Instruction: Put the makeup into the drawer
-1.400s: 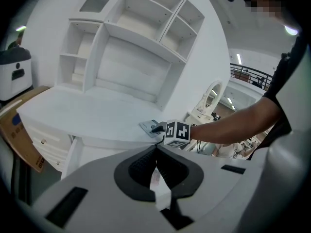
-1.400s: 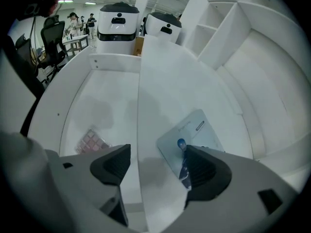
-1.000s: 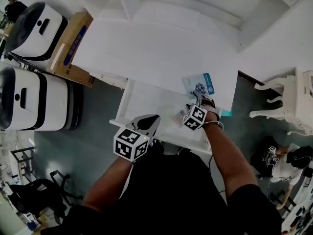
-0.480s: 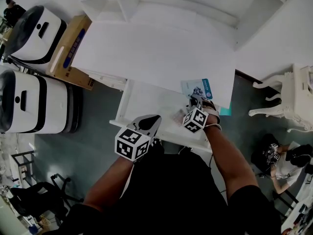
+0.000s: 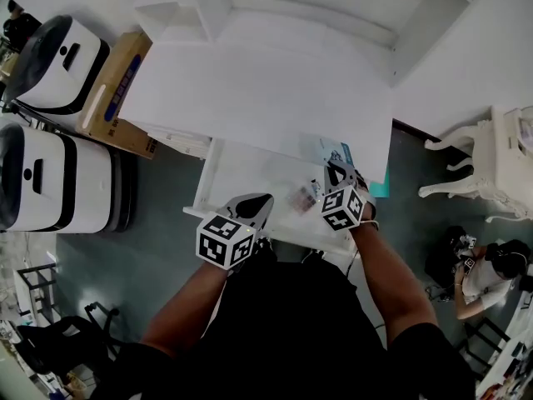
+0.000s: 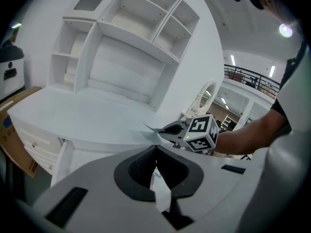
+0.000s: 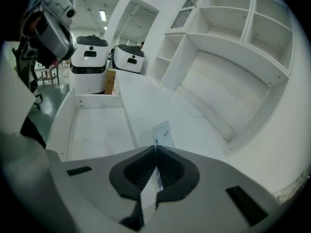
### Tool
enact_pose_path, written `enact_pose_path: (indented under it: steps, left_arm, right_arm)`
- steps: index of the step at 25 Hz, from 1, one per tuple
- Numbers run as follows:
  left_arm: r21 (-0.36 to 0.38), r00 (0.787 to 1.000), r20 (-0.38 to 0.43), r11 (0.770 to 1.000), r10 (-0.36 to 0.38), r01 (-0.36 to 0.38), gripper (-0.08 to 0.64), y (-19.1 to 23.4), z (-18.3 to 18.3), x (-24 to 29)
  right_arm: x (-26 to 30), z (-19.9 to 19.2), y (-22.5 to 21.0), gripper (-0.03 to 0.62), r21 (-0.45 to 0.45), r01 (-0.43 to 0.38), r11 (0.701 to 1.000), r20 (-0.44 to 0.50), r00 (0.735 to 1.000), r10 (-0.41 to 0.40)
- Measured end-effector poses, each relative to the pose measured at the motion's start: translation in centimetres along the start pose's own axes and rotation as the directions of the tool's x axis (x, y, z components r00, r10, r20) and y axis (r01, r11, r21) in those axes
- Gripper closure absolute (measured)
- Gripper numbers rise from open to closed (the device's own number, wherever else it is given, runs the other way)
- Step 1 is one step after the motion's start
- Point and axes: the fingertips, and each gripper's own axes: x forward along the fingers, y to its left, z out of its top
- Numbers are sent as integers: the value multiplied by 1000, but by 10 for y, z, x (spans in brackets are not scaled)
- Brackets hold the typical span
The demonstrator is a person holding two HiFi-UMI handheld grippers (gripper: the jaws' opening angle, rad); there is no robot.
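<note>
A flat blue-and-white makeup packet (image 5: 330, 150) hangs just above the right front corner of the white desk (image 5: 250, 90), and my right gripper (image 5: 336, 170) is shut on its near edge. In the right gripper view the packet (image 7: 162, 132) sticks out past the closed jaws of the right gripper (image 7: 155, 152), tilted on edge. The open drawer (image 5: 248, 172) lies below the desk front, with a small packet (image 5: 301, 197) on its floor. My left gripper (image 5: 256, 206) stays at the drawer's front rail, jaws shut with nothing seen between them in the left gripper view (image 6: 155, 160).
Two white machines (image 5: 52, 50) (image 5: 42, 173) and a cardboard box (image 5: 117, 82) stand left of the desk. A shelf hutch (image 7: 228, 57) rises at the desk's back. A white chair (image 5: 487, 165) and a seated person (image 5: 483, 265) are at the right.
The right gripper's jaws closed on the packet that lay flat on the desk corner, then lifted it and rolled it onto its edge. The left gripper stayed put.
</note>
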Motion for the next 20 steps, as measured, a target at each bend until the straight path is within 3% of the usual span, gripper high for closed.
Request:
enact_pose_path:
  steps: [12, 16, 20]
  left_arm:
    - [37, 1000, 2, 999, -18, 18, 551, -9, 9, 10]
    - [44, 1000, -3, 999, -28, 28, 551, -13, 10, 15]
    - [41, 1000, -9, 999, -29, 30, 551, -13, 9, 18]
  right_arm:
    - [-58, 7, -22, 563, 235, -9, 972, 102, 995, -15]
    - [-72, 3, -18, 563, 365, -73, 928, 137, 990, 24]
    - [-68, -10, 7, 563, 459, -165, 873, 139, 984, 113]
